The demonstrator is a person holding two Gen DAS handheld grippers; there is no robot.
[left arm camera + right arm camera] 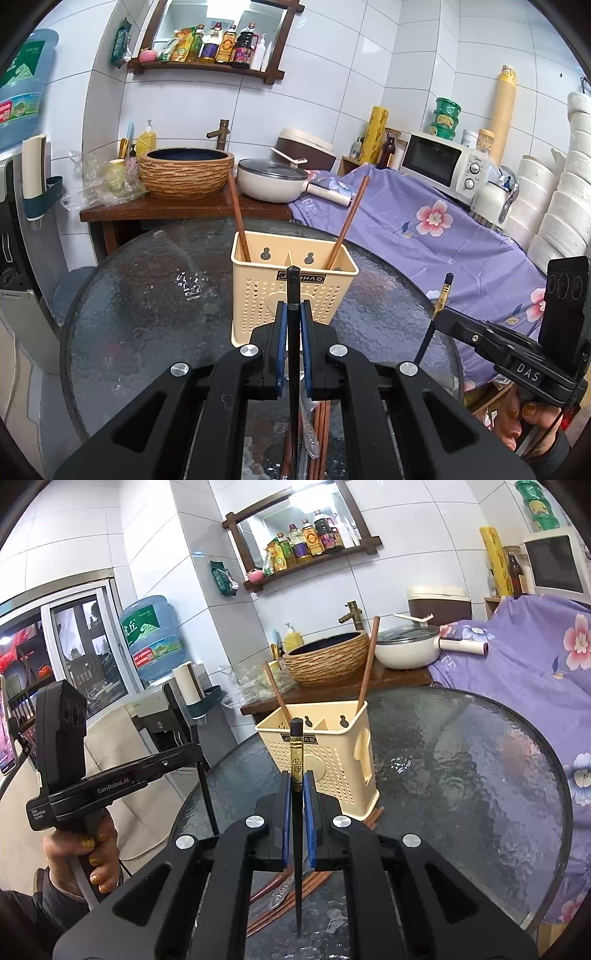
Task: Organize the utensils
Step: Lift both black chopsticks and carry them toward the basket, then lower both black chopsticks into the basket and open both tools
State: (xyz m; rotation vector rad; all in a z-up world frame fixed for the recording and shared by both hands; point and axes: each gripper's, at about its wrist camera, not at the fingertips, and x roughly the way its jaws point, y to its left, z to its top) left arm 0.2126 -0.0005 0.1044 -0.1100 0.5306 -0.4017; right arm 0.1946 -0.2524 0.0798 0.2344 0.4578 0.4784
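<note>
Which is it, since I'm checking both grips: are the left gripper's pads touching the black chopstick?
Touching. In the left wrist view the left gripper has both blue pads closed against the black chopstick, with no gap showing on either side.

A cream utensil holder is dotted with small holes. Two reddish-brown chopsticks stand in it. The tabletop is dark rippled glass. At right, a purple cloth bears pink flowers.

- Utensil holder: open-topped, two brown chopsticks leaning outward at its ends; middle compartments free.
- Glass table: bare left and right of holder; loose utensils at near edge.
</note>
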